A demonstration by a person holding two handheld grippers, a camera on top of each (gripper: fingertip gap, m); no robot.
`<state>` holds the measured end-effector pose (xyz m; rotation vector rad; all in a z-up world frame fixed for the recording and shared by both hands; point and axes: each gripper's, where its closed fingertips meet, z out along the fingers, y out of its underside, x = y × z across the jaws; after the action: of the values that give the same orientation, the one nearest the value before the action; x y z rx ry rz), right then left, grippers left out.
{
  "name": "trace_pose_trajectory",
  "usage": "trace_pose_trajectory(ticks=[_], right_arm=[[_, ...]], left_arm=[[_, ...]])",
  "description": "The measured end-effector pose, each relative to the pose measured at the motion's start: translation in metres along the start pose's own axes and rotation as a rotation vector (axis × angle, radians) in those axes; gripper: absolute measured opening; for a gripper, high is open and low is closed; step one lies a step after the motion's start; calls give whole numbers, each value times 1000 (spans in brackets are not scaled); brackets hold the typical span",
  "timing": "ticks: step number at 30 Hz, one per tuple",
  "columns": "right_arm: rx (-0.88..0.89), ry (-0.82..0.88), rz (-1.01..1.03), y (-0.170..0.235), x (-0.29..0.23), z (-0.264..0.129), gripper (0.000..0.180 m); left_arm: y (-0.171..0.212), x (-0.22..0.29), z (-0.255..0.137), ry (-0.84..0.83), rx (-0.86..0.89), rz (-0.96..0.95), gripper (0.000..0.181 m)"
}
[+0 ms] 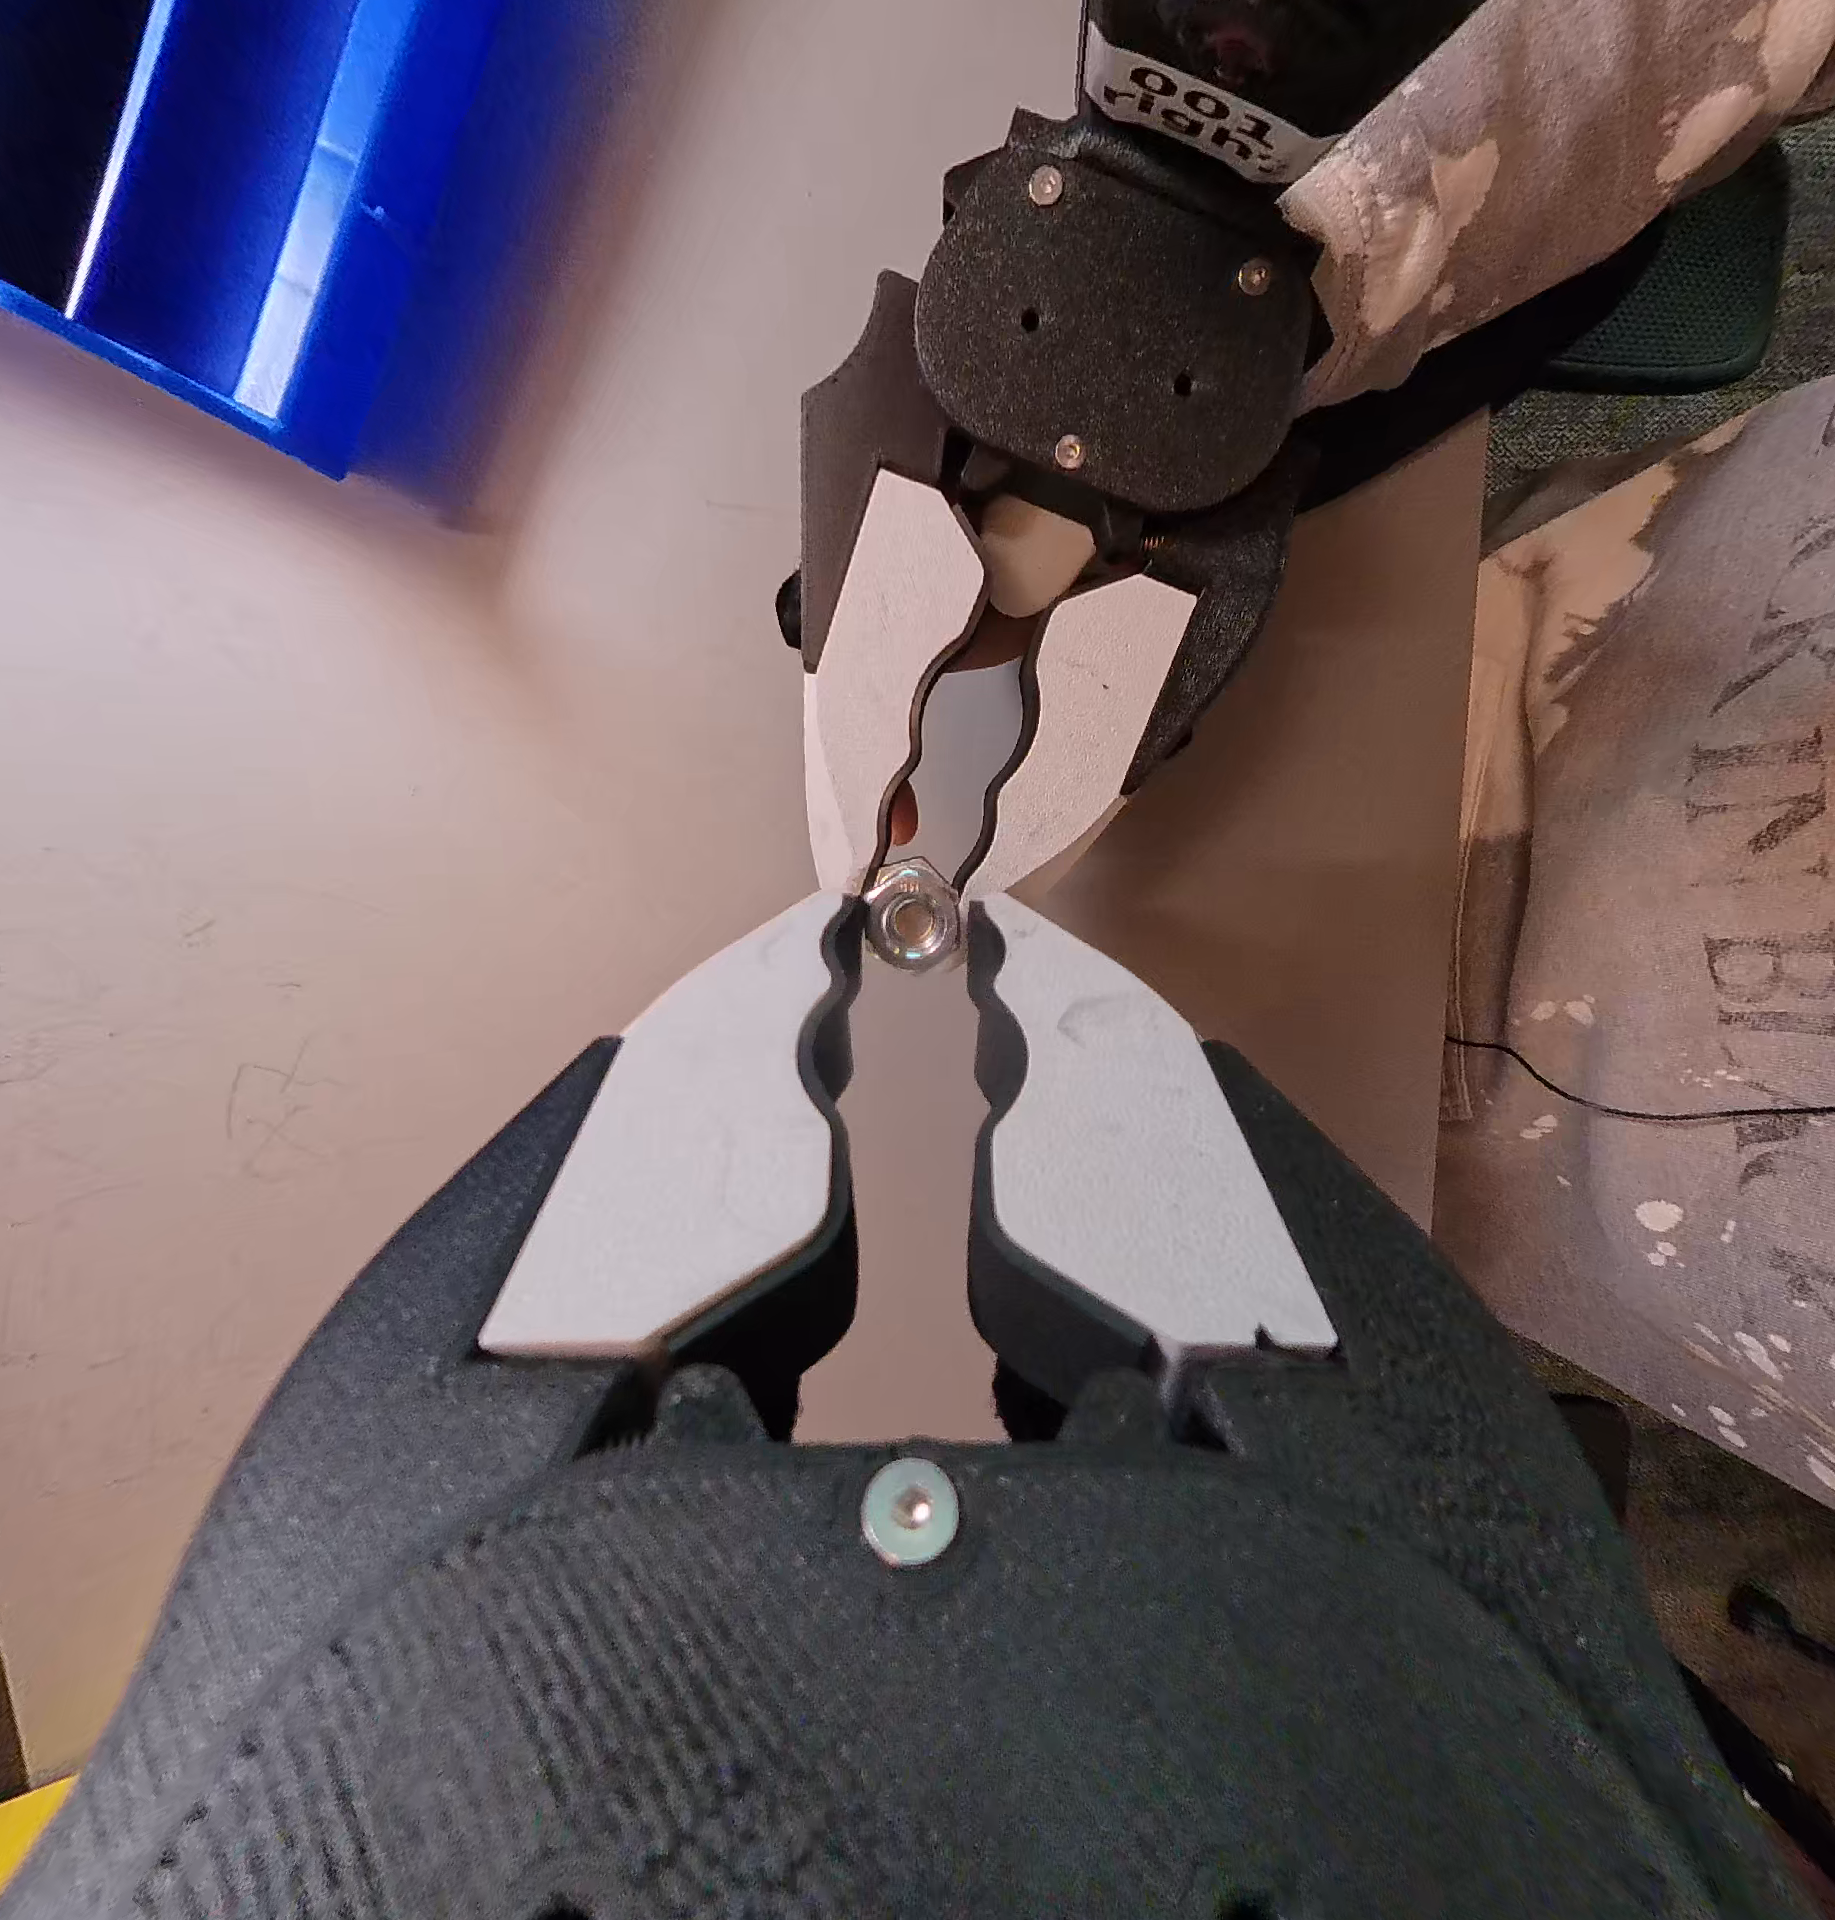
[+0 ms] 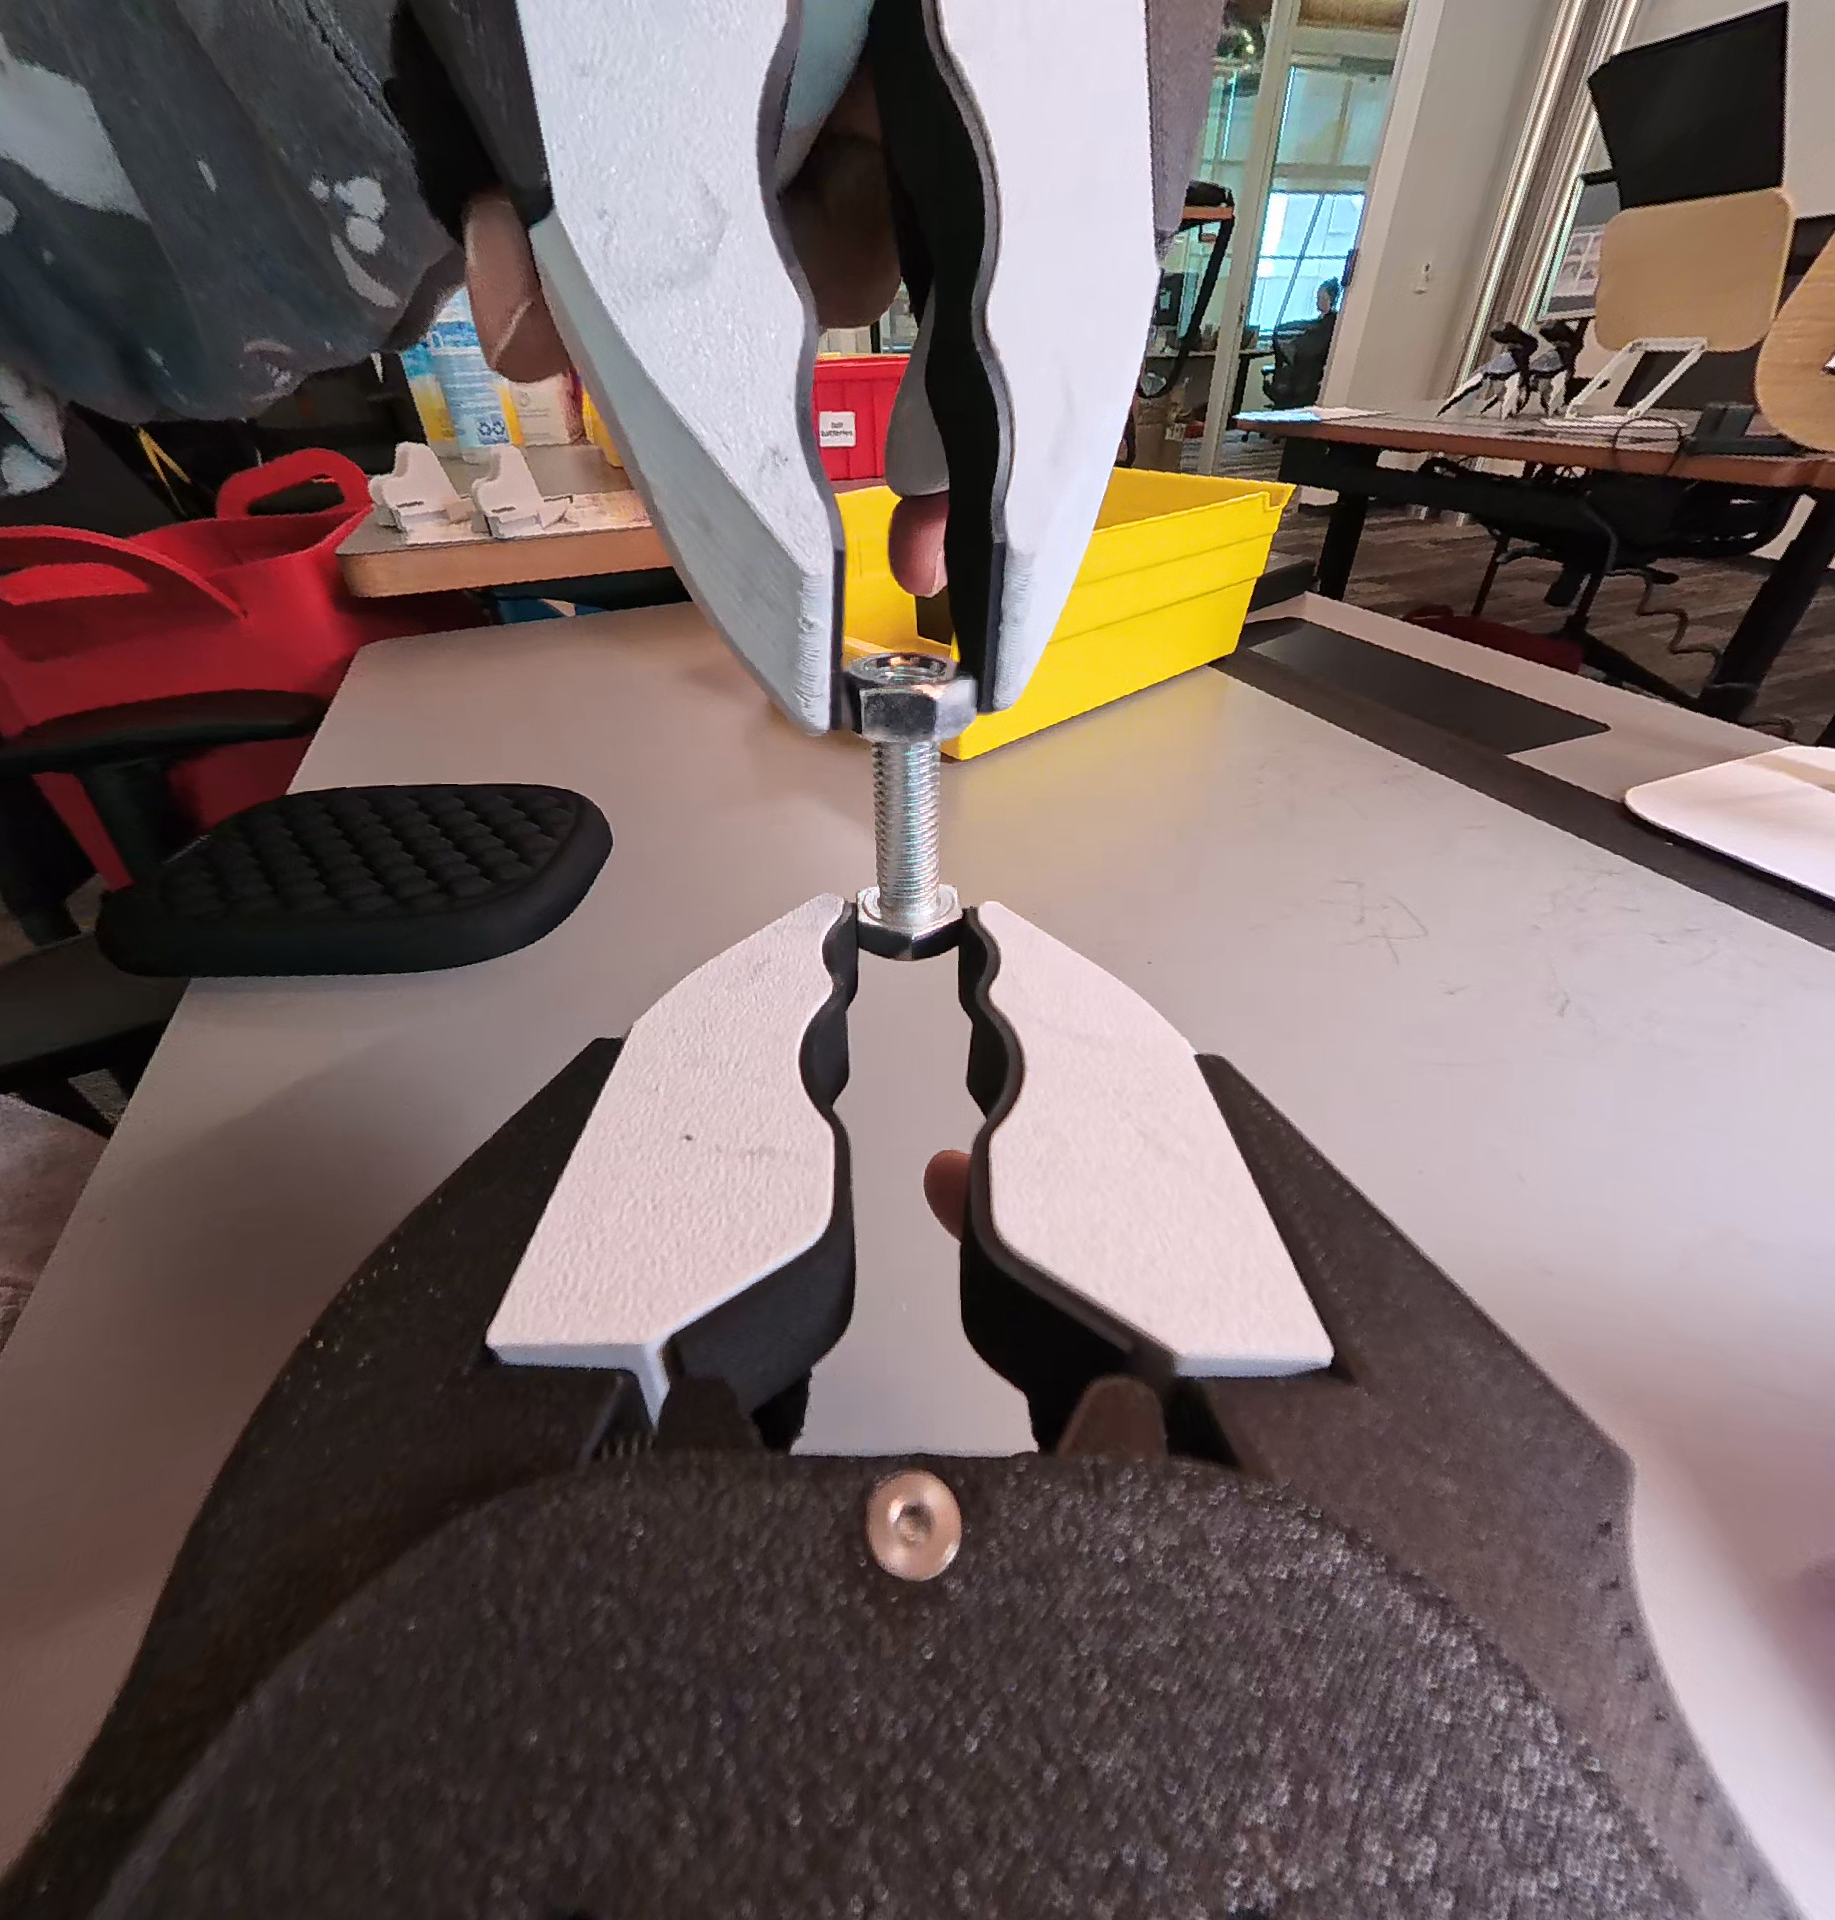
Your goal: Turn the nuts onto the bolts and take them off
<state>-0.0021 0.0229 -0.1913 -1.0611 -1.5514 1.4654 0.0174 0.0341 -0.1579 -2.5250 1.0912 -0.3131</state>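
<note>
Only the right wrist view shows the upright bolt above the counter, its head pinched by the right tool, the left tool clamping the nut

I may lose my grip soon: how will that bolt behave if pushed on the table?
The bolt looks like rigid steel, so it shouldn't bend. Its round threaded shank would probably roll, though the hex head may stop it.

The right claw grips the bolt head; the left claw apparently pinches the nut.
</note>
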Motion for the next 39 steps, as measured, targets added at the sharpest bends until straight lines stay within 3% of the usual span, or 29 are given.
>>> trace_pose_trajectory(ticks=[7, 11, 16, 20, 39], right_arm=[[5, 3, 2, 0, 1, 0, 18], [26, 8, 3, -4, 2, -2, 18], [69, 18, 15, -12, 5, -6, 18], [73, 32, 19, -13, 8, -6, 18], [87, -10, -1, -11, 1, -3, 18]], left_arm=[[-6, 1, -10, -16, 134, -2, 25], [-11, -1, -22, -61, 364, -22, 28], [-14, -3, -34, -125, 783, -104, 29], [-12, -2, -27, -110, 958, -145, 29], [-4, -3, -14, -115, 1049, -162, 26]])
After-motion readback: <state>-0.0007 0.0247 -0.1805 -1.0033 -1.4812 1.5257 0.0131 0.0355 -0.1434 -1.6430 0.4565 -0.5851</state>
